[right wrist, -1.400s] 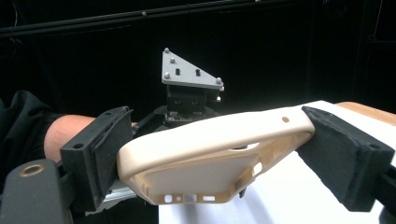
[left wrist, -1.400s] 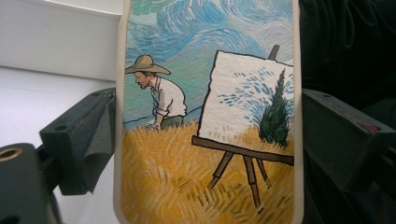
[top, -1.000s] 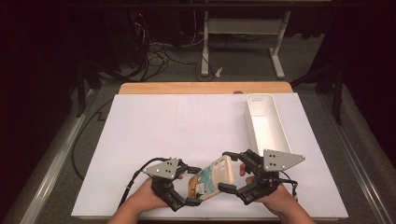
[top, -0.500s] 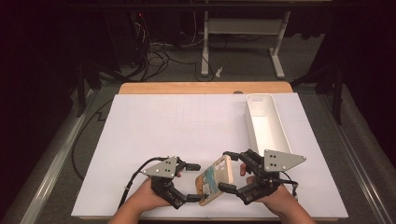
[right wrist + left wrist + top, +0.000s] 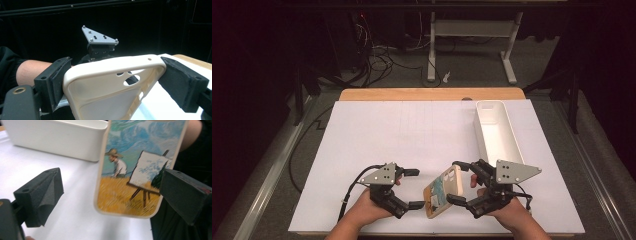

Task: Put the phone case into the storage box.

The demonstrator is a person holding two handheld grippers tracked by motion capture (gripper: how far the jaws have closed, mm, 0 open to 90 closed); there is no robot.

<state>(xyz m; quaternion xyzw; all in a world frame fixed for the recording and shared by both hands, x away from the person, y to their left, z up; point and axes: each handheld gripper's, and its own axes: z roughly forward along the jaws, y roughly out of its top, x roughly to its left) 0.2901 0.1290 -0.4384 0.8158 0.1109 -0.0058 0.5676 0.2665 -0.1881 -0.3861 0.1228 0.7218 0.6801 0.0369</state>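
A cream phone case (image 5: 443, 192) with a painted scene of a painter at an easel (image 5: 140, 170) is held tilted on edge just above the table's near edge. My right gripper (image 5: 455, 182) is shut on it, with its pads pressed against the case's two long sides (image 5: 105, 82). My left gripper (image 5: 414, 188) stands open just left of the case. Its left pad (image 5: 47, 195) is well clear of the case, and its right jaw overlaps the case's lower corner in the left gripper view. The left gripper's grey plate (image 5: 100, 37) shows behind the case.
A long white bin (image 5: 497, 130) stands at the right of the white table sheet (image 5: 402, 135), and nothing shows in it. It also shows behind the case (image 5: 57, 137). A wooden edge runs along the far side, with dark floor and cables beyond.
The phone case has turned from lying flatter between the grippers to standing more on edge in the right gripper. The left gripper has shifted slightly.
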